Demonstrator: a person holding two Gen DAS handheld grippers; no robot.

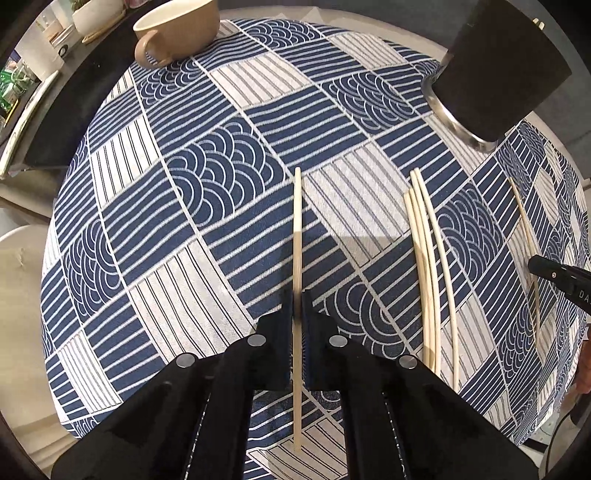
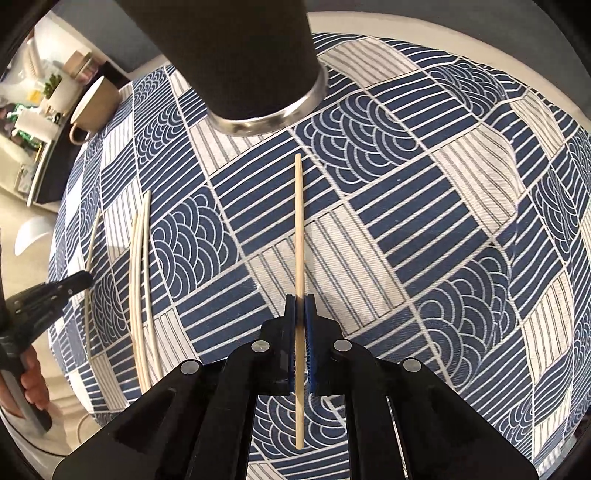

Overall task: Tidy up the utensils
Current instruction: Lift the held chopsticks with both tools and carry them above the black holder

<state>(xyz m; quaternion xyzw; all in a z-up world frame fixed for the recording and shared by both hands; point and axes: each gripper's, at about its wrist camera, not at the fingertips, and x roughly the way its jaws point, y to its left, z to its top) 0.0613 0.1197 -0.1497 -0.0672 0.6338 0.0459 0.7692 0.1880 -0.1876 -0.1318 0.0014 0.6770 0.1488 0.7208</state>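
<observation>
My left gripper (image 1: 297, 295) is shut on a pale wooden chopstick (image 1: 297, 229) that runs lengthwise between its fingers, over the blue-and-white patterned cloth (image 1: 207, 236). My right gripper (image 2: 300, 299) is shut on a second chopstick (image 2: 298, 221) in the same way. Three more chopsticks (image 1: 424, 258) lie side by side on the cloth between the two grippers; in the right wrist view these three chopsticks (image 2: 142, 277) are at the left. A black cylindrical holder (image 1: 491, 66) with a metal rim stands at the far side, and this holder (image 2: 240, 55) is just beyond my right chopstick's tip.
A beige cup (image 1: 177, 26) stands at the cloth's far left corner. Beyond it are a dark board (image 1: 62, 122) and shelves with small items. A hand (image 2: 33, 384) grips the left tool's handle. The cloth's near edge drops to a pale floor (image 1: 22, 332).
</observation>
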